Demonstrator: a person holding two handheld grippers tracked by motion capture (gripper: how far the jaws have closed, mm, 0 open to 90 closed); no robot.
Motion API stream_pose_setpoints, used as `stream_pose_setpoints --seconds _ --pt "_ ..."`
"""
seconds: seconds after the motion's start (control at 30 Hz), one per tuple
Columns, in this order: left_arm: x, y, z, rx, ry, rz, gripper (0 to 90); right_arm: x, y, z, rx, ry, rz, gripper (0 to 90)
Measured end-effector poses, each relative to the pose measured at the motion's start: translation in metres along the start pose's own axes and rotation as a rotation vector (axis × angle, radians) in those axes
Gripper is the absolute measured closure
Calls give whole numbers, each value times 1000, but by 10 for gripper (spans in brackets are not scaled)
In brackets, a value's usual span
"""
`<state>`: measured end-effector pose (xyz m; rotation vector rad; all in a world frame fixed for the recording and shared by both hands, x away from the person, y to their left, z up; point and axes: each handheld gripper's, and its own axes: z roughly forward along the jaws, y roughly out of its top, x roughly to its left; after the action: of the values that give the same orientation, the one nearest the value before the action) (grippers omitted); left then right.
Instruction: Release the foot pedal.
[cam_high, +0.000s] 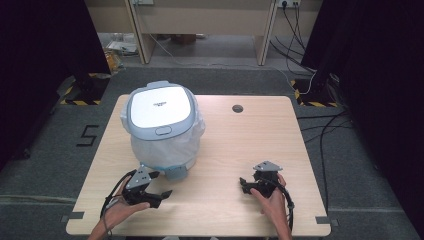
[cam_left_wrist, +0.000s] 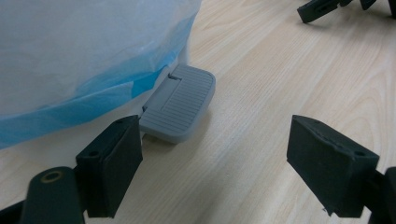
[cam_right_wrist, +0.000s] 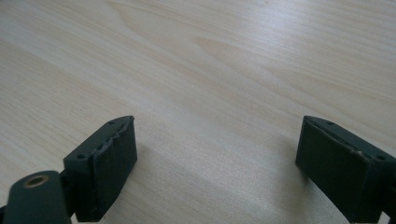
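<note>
Left gripper (cam_high: 159, 185): near worktop edge, in the person's left hand (cam_high: 120, 207); fingers (cam_left_wrist: 112, 161) apart, nothing between them, aimed at the bin's base.
Right gripper (cam_high: 244, 184): near edge on the right, in the right hand (cam_high: 272, 197); fingers (cam_right_wrist: 105, 161) apart over bare wood, holding nothing.
Foot pedal (cam_left_wrist: 180, 102): grey, ribbed, sticking out from the bin's bottom, just ahead of the left fingers, apart from them.
Pedal bin (cam_high: 162, 125): upright on the worktop (cam_high: 240, 145), left of centre, lid closed, white-and-blue liner draped over its sides.
</note>
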<state>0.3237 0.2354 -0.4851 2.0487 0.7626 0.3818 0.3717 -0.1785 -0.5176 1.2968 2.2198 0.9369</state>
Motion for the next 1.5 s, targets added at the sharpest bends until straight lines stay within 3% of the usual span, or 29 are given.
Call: stream_pose_setpoints --seconds 0.6,1.13,1.37,1.5 --pt "14 -25 -12 11 30 -41 152 0 0 0 0 2 -1 126" --pt "19 -46 -18 61 90 -28 162 0 0 0 0 1 -2 125" --pt "23 -53 -24 73 99 -48 161 0 0 0 0 1 -1 125" --pt "19 -58 -26 97 99 -33 162 0 0 0 0 2 -1 125"
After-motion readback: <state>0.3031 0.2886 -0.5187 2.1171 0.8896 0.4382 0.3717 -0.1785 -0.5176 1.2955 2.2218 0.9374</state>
